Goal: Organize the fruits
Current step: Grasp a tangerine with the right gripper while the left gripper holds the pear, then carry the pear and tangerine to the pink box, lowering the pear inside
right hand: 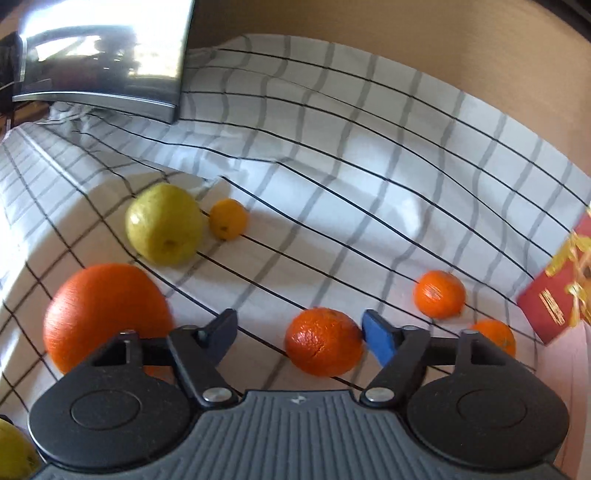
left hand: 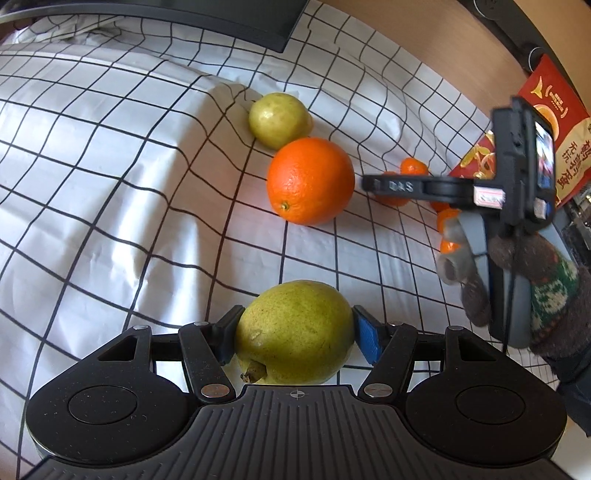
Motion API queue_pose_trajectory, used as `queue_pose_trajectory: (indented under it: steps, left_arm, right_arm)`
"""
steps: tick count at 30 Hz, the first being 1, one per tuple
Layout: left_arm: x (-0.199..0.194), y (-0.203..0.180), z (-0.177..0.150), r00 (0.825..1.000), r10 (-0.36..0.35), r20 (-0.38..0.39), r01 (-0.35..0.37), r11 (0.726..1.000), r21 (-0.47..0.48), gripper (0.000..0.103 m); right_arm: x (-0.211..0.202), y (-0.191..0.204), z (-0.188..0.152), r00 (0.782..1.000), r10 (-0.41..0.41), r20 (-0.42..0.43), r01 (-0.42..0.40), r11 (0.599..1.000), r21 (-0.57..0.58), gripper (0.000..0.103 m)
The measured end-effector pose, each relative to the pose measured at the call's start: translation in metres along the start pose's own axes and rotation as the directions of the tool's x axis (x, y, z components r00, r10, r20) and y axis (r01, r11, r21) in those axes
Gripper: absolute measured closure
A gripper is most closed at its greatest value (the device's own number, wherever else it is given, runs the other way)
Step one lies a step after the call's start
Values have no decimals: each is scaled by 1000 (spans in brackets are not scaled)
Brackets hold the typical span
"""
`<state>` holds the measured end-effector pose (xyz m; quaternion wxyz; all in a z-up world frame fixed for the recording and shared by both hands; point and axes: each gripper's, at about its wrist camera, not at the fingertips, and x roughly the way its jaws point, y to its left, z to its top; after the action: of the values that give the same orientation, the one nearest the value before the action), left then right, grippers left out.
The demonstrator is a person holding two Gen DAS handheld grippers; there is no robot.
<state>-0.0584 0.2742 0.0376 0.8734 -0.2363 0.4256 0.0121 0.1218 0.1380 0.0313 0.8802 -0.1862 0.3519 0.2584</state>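
Note:
My left gripper point(left hand: 295, 334) is shut on a green pear point(left hand: 293, 332), stem toward the camera, just over the checked cloth point(left hand: 110, 184). Beyond it lie a large orange point(left hand: 310, 181) and a second green pear point(left hand: 279, 120). My right gripper point(right hand: 301, 338) is open; a mandarin point(right hand: 323, 341) lies between its fingers, against the right blue pad point(right hand: 378, 341). The right wrist view also shows the large orange point(right hand: 103, 314), the second pear point(right hand: 164, 229), a small yellow-orange citrus point(right hand: 228, 218) and two more mandarins point(right hand: 439, 293) point(right hand: 496, 334). The right gripper shows in the left view point(left hand: 369, 183).
A red printed bag point(left hand: 554, 122) stands at the right edge, also seen in the right wrist view point(right hand: 557, 299). A dark monitor point(right hand: 103, 59) stands at the back left. The cloth is wrinkled and rises toward the back. A wooden wall point(right hand: 369, 22) lies behind.

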Motion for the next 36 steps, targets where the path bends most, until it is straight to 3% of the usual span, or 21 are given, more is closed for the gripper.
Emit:
queue_pose_trajectory:
  steps: [2,10,20,30,36]
  left_arm:
    - [2,-1,0,1000,-3,3,3,1000,4,35]
    - [10,-11,2,1000,-23,9,22,999,25,35]
    - [13,-19,1,999,-35,-2,35,999,35,35]
    - [21,-32,4,1000,-12,-13,13,996,86,35]
    - [22,-36,6,1000,3,-21,0,994,107,35]
  right_arm:
    - [-4,-6,-6,1000,-11,-4,11,1000,13,58]
    - [-35,-15,-36,1000,6,-2,-6,1000,-28,59]
    - [-74,-23,-74,1000,20,-24,-19,999,35,60]
    - [-94,-22,-91,999,15,-32,-14,999,39,60]
    - [-89,-19,-90,999,-7,-36,8,1000,27,55]
